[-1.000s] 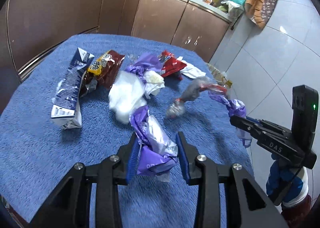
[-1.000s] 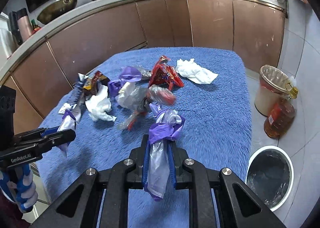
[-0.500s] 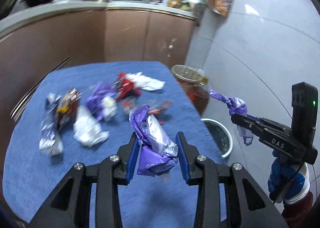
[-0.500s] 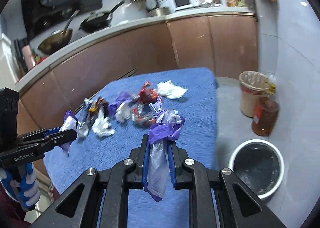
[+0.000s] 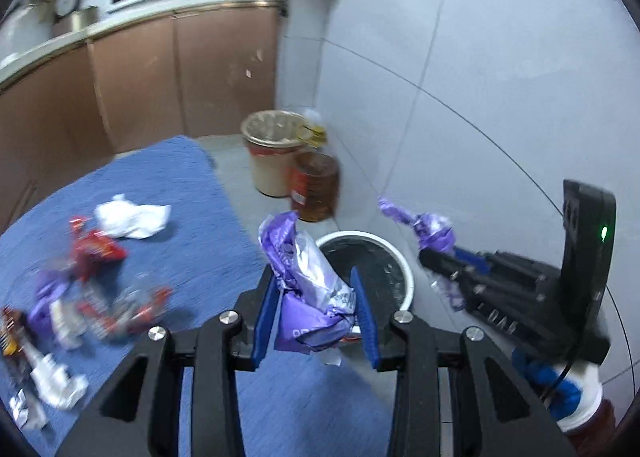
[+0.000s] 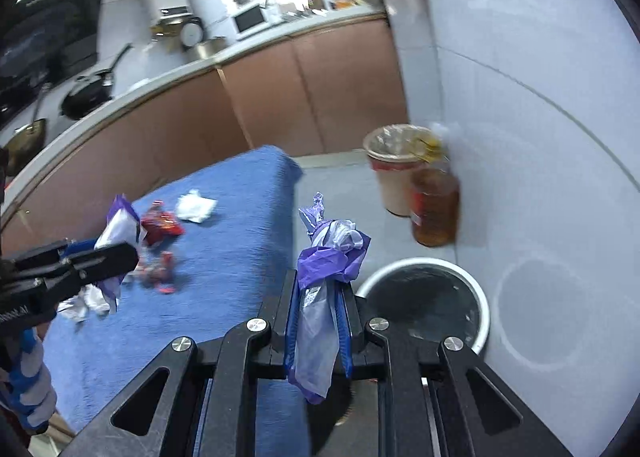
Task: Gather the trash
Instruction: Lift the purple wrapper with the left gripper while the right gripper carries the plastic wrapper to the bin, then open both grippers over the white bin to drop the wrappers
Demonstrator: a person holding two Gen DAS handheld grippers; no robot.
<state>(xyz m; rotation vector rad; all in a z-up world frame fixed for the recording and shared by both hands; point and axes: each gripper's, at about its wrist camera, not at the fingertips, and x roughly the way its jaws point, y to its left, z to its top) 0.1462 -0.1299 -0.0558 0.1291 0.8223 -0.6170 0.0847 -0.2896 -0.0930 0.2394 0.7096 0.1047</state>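
Observation:
My left gripper [image 5: 316,313] is shut on a crumpled purple and silver wrapper [image 5: 308,289], held above the table's right edge, close to a white-rimmed bin [image 5: 368,273] with a dark liner on the floor. My right gripper [image 6: 318,321] is shut on a purple and clear plastic bag [image 6: 324,281], also near the bin [image 6: 432,297]. Each gripper shows in the other's view, the right [image 5: 440,261] and the left [image 6: 116,257]. Red wrappers [image 5: 96,253], a white tissue [image 5: 132,217] and other trash lie on the blue cloth [image 5: 192,225].
A lined beige bin [image 5: 272,161] and an amber oil bottle [image 5: 316,185] stand on the floor by the white tiled wall. Brown cabinets [image 6: 280,97] run along the back. More wrappers [image 5: 44,337] lie at the table's left.
Both grippers have swung right, away from the trash pile and toward the floor bin, each still holding its purple piece. The table now sits at the left of both views.

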